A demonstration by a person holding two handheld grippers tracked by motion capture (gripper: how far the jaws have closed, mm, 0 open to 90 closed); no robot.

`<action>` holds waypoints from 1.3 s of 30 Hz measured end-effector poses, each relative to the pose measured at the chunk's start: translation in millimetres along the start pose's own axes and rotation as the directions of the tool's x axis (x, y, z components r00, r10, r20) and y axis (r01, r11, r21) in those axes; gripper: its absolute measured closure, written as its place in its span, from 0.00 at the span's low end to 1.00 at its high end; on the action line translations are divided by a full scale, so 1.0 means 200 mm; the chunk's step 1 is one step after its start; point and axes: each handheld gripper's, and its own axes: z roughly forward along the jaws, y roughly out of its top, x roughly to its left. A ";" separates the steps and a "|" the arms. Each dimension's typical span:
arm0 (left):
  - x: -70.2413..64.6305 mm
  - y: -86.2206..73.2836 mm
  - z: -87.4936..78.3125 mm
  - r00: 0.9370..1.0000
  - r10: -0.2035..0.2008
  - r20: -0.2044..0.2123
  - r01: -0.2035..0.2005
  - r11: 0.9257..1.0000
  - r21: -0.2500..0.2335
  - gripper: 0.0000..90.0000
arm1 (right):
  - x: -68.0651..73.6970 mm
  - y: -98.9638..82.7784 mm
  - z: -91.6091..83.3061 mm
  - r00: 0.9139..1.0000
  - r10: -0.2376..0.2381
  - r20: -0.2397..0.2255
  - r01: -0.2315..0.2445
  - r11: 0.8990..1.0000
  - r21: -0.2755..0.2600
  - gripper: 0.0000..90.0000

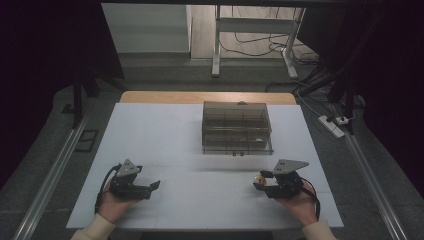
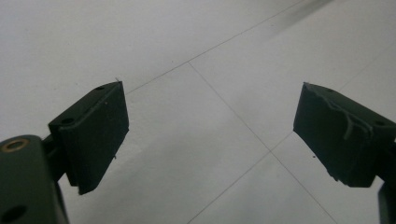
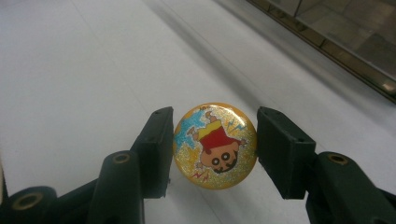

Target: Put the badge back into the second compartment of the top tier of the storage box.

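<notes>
Your 2 hands sit low at the near edge of the white table. Right gripper clenched on the cartoon badge, left gripper released, empty. Carrying step, I'd say; next, steer toward the clear drawer box.

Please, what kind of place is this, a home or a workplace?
Probably a lab or workshop recording bench, not a home: a white work table with a clear plastic compartment box, a bare metal table frame behind, and loose cables with a white power strip on the floor.
</notes>
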 end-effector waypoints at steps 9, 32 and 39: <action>0.00 0.00 0.00 1.000 0.000 0.001 0.000 1.000 0.000 0.11 | -0.01 0.00 -0.03 1.000 0.013 0.028 -0.012 0.999 -0.042 0.52; 0.00 0.00 0.00 1.000 -0.001 -0.001 0.001 1.000 -0.003 0.11 | -0.01 0.00 -0.06 0.998 0.018 0.058 -0.011 0.994 -0.108 0.52; 0.00 0.00 0.00 1.000 -0.003 -0.001 0.003 1.000 -0.002 0.11 | -0.02 0.01 -0.06 0.998 0.031 0.060 -0.023 0.990 -0.137 0.52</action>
